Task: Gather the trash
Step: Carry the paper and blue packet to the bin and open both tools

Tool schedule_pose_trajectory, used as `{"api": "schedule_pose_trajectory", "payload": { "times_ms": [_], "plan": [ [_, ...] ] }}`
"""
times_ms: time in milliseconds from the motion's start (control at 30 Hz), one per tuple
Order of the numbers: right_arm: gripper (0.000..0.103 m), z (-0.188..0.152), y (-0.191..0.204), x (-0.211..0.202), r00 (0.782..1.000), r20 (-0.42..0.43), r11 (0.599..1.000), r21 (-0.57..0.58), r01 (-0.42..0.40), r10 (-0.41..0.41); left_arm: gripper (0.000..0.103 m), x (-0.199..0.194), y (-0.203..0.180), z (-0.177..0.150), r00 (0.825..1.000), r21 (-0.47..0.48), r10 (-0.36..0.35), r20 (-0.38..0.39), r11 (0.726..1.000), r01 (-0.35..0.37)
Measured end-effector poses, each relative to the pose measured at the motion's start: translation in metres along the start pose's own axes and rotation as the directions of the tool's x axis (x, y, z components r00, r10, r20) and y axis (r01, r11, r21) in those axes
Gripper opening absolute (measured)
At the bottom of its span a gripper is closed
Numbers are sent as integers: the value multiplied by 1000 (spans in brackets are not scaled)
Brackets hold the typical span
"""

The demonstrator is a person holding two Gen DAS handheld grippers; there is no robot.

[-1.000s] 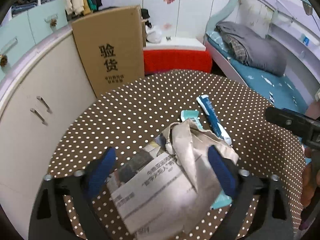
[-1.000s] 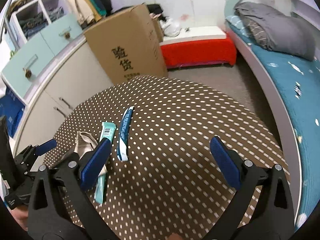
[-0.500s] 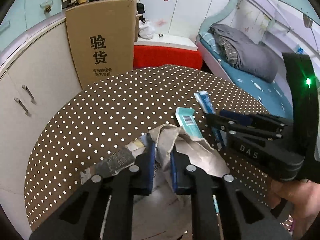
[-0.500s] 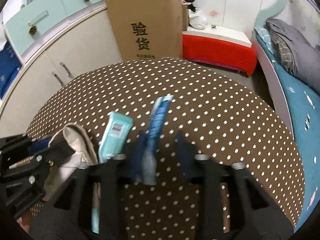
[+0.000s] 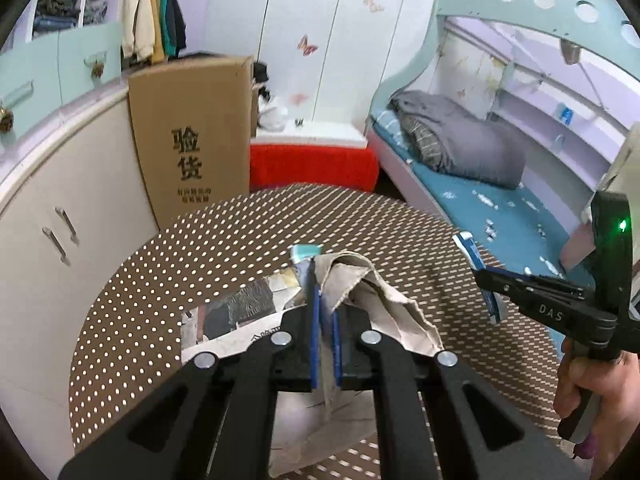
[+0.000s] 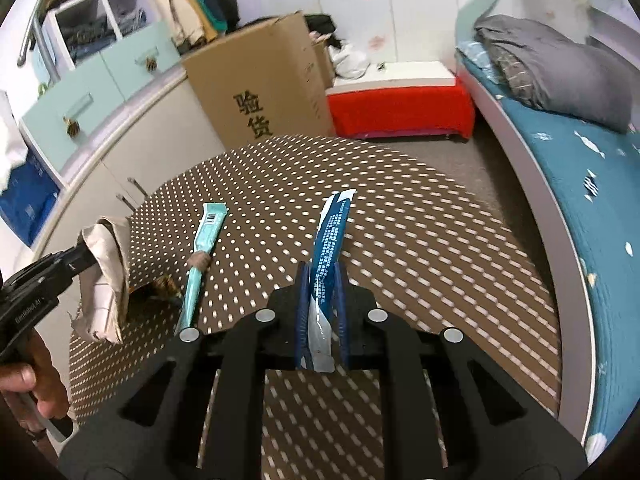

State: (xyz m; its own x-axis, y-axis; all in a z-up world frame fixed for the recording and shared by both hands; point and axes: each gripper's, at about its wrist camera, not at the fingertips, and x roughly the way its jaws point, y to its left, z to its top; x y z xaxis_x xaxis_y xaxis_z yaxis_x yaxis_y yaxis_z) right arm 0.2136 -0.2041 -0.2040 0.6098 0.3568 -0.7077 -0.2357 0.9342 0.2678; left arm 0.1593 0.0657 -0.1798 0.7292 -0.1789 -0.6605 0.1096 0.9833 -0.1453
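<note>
Both grippers pinching light, floppy trash above the dotted table

Left gripper clamps crumpled paper; right gripper nips slick blue wrapper near its end, probably limp.

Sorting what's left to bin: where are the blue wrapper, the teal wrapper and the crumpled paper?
blue wrapper (image 6: 330, 240), right wrist view, printed middle.
teal wrapper (image 6: 208, 230), right wrist view, upper flat part.
crumpled paper (image 5: 380, 296), left wrist view, beige fold.

My left gripper is matte black, its linkage arms pinned with round silver rivets, with blue pads lining the fingers. My right gripper is built the same way; seen from the side it carries white "DAS" lettering and a small green light on its black housing.
</note>
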Motion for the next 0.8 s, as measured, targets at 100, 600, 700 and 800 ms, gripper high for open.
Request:
{"api": "schedule_pose_trajectory", "payload": {
  "times_ms": [100,600,700,800],
  "plan": [
    [13,-6,-16,-34,999,51,999,37,-6,4,5,-28,-25,0,998,29,-33,47,999,32],
    [13,-17,-93,-168,961,262,986,164,40,-83,5,-57,-155,22,962,160,-259,88,957,243],
    [13,-25,-114,-187,952,279,977,202,67,-123,5,-53,-185,23,946,187,-316,66,935,300],
    [13,-36,-137,-202,944,286,966,239,95,-163,5,-46,-210,24,933,214,-358,43,915,341]
  ]
}}
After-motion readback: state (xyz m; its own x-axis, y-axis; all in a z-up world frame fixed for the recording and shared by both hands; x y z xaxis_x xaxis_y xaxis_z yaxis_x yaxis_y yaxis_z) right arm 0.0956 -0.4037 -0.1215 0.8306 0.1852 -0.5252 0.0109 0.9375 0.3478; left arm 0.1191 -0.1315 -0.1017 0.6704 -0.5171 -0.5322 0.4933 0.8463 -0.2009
